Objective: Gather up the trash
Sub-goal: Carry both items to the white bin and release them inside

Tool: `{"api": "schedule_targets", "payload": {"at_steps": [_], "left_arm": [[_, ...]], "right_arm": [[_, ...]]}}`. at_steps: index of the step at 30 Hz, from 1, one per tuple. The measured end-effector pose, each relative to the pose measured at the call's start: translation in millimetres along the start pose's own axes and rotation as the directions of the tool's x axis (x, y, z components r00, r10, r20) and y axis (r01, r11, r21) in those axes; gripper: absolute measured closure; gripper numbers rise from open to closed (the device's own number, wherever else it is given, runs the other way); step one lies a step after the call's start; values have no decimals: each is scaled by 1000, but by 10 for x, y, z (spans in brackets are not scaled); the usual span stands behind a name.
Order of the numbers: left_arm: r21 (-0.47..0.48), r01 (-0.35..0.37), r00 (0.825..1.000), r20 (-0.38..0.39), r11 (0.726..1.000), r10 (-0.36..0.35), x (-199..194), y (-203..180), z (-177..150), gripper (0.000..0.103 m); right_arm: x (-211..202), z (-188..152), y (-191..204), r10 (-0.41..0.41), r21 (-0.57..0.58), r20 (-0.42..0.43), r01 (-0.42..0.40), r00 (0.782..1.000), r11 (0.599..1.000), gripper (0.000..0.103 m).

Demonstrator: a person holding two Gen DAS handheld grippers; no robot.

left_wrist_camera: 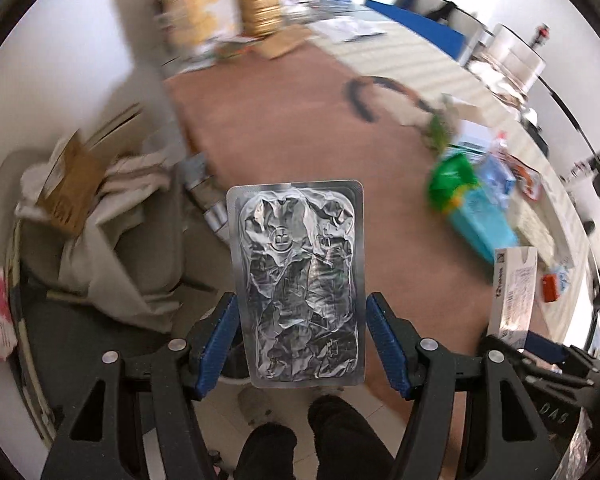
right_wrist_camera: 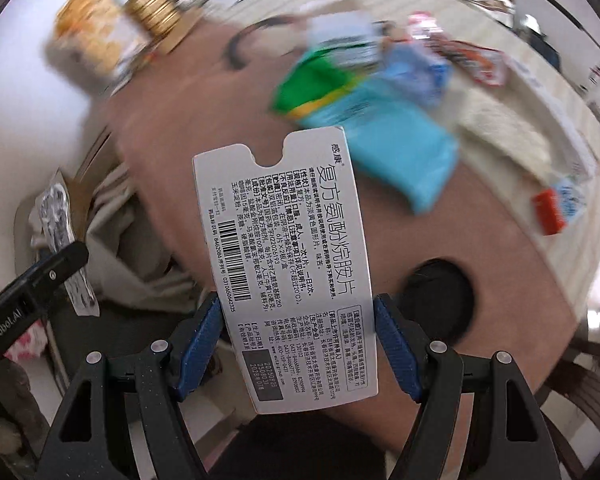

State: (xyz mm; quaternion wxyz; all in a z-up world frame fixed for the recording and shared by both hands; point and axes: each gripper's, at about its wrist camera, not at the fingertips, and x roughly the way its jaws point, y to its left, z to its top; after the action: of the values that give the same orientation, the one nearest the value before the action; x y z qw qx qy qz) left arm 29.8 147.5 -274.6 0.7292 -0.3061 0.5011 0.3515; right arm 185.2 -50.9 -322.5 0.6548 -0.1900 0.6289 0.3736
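Clamping a crumpled silver blister pack (left_wrist_camera: 298, 284) by its long edges, blue pads (left_wrist_camera: 220, 344) of the left gripper (left_wrist_camera: 300, 344) pressed against both sides, held upright above a brown tabletop (left_wrist_camera: 292, 120). Below and to the left, an open bin (left_wrist_camera: 100, 300) stuffed with pale paper and a piece of brown cardboard (left_wrist_camera: 70, 188). Farther right on the table, blurred by motion, a green packet (left_wrist_camera: 452, 176) overlapping a light-blue pouch (left_wrist_camera: 484, 220), with a small orange item (left_wrist_camera: 552, 286) near the edge. At the right margin, the white medicine box (left_wrist_camera: 514, 292) gripped by the other tool.

Seen from the right wrist: pinching that flattened white medicine box (right_wrist_camera: 292, 272), printed side up with barcode and Chinese text, between the blue pads (right_wrist_camera: 396, 344) of the right gripper (right_wrist_camera: 296, 344), jaws partly spread and tight on the carton's two sides. Behind it, the same brown tabletop (right_wrist_camera: 204, 112), green packet (right_wrist_camera: 316, 84) and light-blue pouch (right_wrist_camera: 400, 156), blurred. At far left, the left gripper (right_wrist_camera: 40, 280) with its silver blister pack (right_wrist_camera: 58, 212) over the bin (right_wrist_camera: 140, 248). A round dark hole (right_wrist_camera: 440, 300) in the table just right of the box.
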Motion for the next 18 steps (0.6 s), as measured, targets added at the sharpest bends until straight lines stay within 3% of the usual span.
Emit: {"api": "schedule_targets", "payload": {"at_steps": [6,11,13,18], "left_arm": [[-141,-31,999,-48,989,24,214,1022,-360,41],[-258,-18,989,-147,966,-21,870,1801,-742,41],[-317,5,980,-189,948,-68,1280,2068,-920,41],[-457,76,930,-287,886,-228,2453,2529,-1343,41]], "right_arm": [[540,-321,887,23,-93,-64,-29,998,995,26],[1346,-674,1482,24,-146,-149,-46,989,988,26],[1743,-768,1612,8,-156,-184,-37,983,987,26],[2818,-1024,1761,-49,-178,-254,3,966,984,26]]}}
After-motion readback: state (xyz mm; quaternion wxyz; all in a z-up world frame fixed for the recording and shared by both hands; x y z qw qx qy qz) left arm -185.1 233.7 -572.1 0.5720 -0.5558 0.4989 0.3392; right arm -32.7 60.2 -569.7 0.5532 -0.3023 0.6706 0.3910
